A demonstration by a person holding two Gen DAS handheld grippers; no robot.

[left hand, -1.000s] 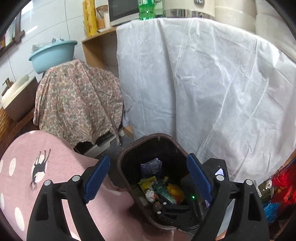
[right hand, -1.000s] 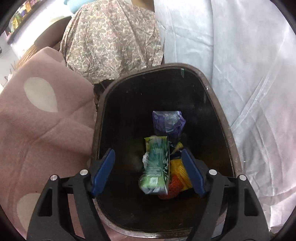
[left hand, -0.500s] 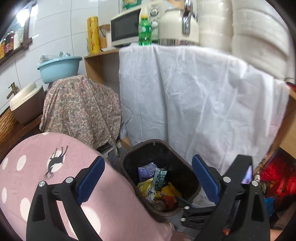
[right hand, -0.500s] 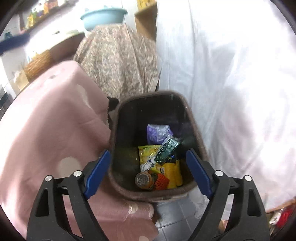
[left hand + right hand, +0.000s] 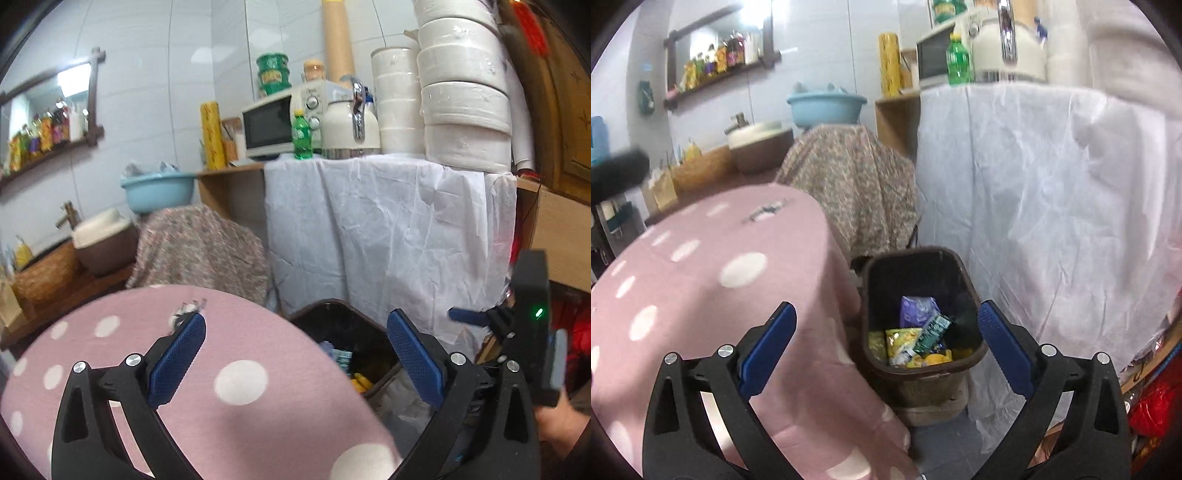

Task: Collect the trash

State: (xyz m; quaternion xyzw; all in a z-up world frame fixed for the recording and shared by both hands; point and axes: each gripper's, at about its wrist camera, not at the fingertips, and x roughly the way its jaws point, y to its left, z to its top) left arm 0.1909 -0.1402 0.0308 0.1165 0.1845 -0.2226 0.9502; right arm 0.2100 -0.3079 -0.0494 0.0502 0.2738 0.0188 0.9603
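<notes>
Pink polka-dot cloth (image 5: 701,280) drapes the desk at left; beside it the dark bin (image 5: 919,373) stands on the floor, wrappers (image 5: 916,339) inside. Left hand-held gripper (image 5: 295,358) spread, empty; right hand-held gripper (image 5: 886,347) opening, nothing between.

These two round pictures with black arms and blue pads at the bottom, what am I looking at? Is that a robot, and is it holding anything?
No robot: a person holds a two-fingered tool in each hand, each with a wide-angle camera looking along its fingers. One picture comes from the left hand-held gripper, the other from the right hand-held gripper. The left one stands wide open and the right one's jaws are opening; nothing is between either pair. Below stands a dark bin holding wrappers, between a pink dotted cloth and a white sheet. The left view also shows the other tool, at its right edge.
</notes>
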